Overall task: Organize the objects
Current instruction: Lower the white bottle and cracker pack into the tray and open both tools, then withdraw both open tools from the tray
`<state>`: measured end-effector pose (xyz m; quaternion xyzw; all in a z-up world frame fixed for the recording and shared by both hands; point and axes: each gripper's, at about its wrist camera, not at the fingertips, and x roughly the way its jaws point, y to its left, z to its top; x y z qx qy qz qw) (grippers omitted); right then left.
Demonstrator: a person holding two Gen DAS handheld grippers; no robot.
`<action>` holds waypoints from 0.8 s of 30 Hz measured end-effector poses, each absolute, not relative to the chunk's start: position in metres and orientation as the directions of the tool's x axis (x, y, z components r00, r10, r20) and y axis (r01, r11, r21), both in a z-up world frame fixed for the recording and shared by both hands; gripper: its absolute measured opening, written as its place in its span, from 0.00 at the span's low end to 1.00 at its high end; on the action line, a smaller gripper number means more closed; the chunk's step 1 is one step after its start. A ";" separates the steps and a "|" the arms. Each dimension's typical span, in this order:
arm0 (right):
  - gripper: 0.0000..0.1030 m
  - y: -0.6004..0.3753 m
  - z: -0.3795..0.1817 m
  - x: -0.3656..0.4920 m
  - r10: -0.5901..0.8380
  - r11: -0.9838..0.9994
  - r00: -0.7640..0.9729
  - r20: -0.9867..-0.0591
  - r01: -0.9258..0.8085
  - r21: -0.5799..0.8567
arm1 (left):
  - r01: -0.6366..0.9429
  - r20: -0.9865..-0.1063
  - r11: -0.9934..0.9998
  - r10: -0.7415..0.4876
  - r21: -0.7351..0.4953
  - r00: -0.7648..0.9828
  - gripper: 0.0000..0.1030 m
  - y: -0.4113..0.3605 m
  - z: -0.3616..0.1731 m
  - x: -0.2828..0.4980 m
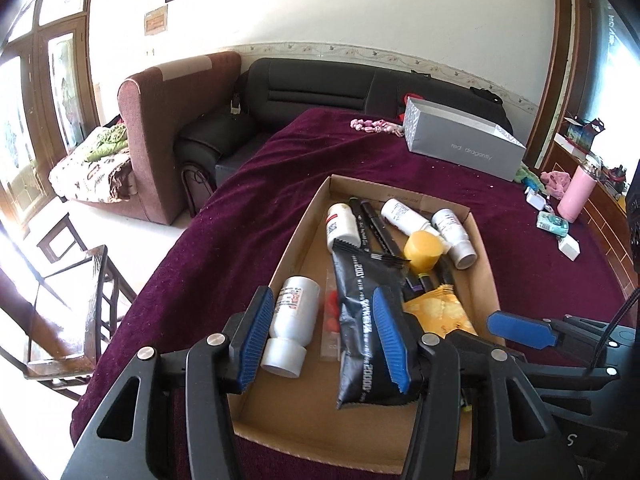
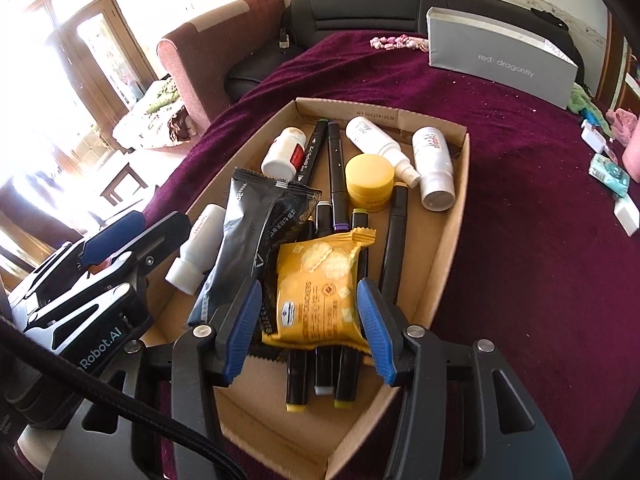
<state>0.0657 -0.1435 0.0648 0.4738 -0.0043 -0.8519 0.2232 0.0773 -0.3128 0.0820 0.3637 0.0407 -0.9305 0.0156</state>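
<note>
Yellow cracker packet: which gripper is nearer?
Right. The right gripper straddles the yellow cracker packet, open fingers either side. The left gripper sits beside it, over the black pouch.

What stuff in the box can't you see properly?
- Markers: right wrist view, the yellow cracker packet covers their middles.
- White bottle: right wrist view, the black pouch hides one side.
- Red pieces in a clear bag: left wrist view, too small, partly under the pouch.
- Cardboard box: left wrist view, near corner behind the left gripper.
</note>
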 end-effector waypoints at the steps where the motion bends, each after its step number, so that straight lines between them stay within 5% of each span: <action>1: 0.48 -0.141 0.067 0.069 -0.387 -0.900 -0.457 -0.801 0.376 0.221 | 0.054 -0.675 -0.997 0.000 -0.059 -0.738 0.44 -0.310 0.085 0.080; 24: 0.52 0.016 0.114 0.096 -0.316 -0.949 -0.643 -0.697 0.205 0.240 | -0.157 -0.618 -0.983 0.066 0.094 -0.783 0.54 -0.163 0.122 0.126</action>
